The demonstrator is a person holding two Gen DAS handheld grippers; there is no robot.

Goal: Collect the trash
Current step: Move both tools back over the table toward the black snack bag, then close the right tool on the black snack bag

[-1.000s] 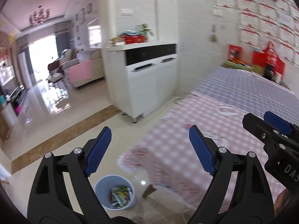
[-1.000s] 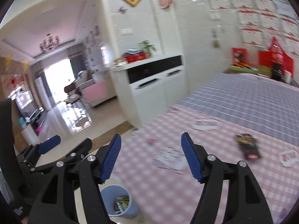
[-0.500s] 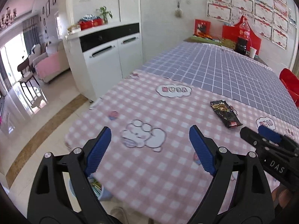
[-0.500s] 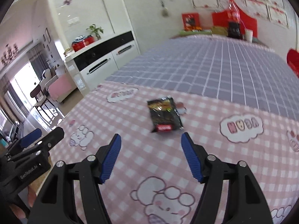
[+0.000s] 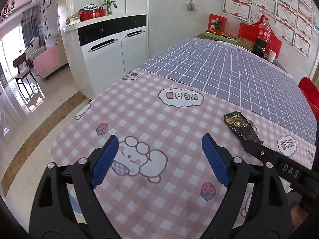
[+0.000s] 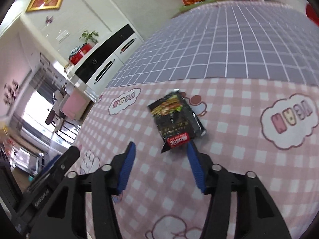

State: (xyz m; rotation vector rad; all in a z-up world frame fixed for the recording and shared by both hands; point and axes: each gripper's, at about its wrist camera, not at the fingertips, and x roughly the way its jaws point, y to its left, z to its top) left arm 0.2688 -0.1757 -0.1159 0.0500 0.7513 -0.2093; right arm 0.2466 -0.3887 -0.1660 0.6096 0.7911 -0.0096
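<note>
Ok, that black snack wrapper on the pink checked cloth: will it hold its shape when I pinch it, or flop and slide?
The black snack wrapper looks flat, creased and glossy, so it is probably light and floppy and may crumple between the pads. Its near corner curls up off the pink checked cloth, which should give an edge to catch. The right gripper, jaws closing, is not yet on it; a push would likely slide it.
</note>
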